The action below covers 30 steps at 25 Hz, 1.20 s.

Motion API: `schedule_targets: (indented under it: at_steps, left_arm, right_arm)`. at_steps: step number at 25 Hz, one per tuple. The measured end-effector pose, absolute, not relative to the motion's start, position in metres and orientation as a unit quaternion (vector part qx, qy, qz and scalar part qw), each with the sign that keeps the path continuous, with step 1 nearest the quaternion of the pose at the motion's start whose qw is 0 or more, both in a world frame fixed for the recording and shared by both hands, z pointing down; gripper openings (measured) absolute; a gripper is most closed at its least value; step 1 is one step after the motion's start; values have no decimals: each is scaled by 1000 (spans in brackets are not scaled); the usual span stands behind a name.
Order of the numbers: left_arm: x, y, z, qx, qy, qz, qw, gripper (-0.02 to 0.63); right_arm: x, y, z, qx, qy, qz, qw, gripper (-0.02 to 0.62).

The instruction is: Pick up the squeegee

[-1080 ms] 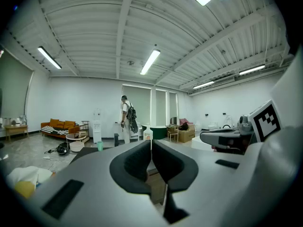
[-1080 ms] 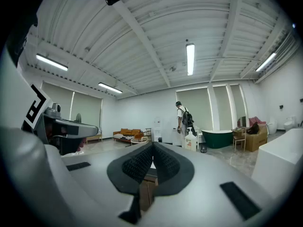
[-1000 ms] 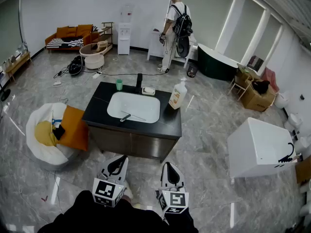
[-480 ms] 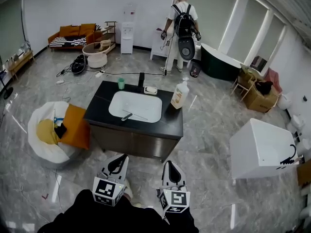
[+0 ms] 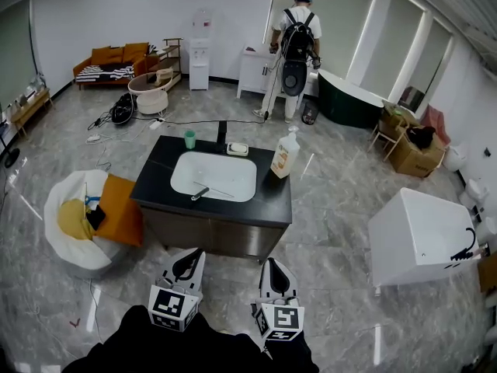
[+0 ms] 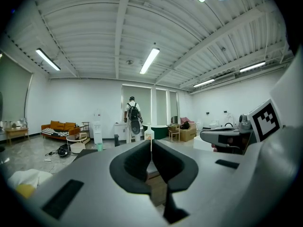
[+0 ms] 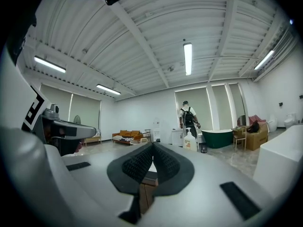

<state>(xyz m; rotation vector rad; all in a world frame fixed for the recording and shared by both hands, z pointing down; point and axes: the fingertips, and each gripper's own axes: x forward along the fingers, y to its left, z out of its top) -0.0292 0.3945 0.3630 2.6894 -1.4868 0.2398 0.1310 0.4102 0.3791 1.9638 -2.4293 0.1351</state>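
Observation:
The squeegee (image 5: 203,191) lies in the white sink basin (image 5: 227,168) of a black vanity (image 5: 159,179), its dark handle at the front left and its thin blade running right. Both grippers hang low in the head view, in front of the vanity and well short of it. My left gripper (image 5: 189,256) is shut with nothing in it, its black pads meeting in the left gripper view (image 6: 151,143). Beside it, my right gripper (image 5: 272,266) is likewise shut and empty (image 7: 152,148). The squeegee does not show in either gripper view.
On the counter stand a green cup (image 5: 189,137), a black faucet (image 5: 222,131), a soap dish (image 5: 238,148) and a pump bottle (image 5: 284,152). A white beanbag with an orange cushion (image 5: 78,224) sits left, a white cabinet (image 5: 419,235) right. A person (image 5: 293,45) stands far back.
The person at the back has walked to the right, toward the dark tub. Both grippers stay shut and keep about the same place in the head view.

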Motion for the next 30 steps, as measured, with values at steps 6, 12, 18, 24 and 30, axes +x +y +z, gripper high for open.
schedule_targets:
  at_steps: [6, 12, 18, 24, 30]
  left_arm:
    - [-32, 345, 369, 877, -476, 64, 31, 28]
    - [-51, 285, 378, 878, -469, 82, 46, 28]
    - [-75, 217, 379, 880, -462, 95, 60, 28]
    - [-99, 156, 381, 886, -448, 97, 65, 28]
    - [-120, 101, 378, 894, -434, 95, 63, 28]
  right_arm:
    - [129, 367, 388, 637, -769, 51, 11, 17]
    - [106, 307, 394, 636, -769, 62, 24, 17]
    - [82, 239, 390, 639, -765, 71, 32, 17]
    - [55, 177, 391, 644, -760, 74, 39, 17]
    - [32, 127, 388, 655, -751, 71, 41, 17]
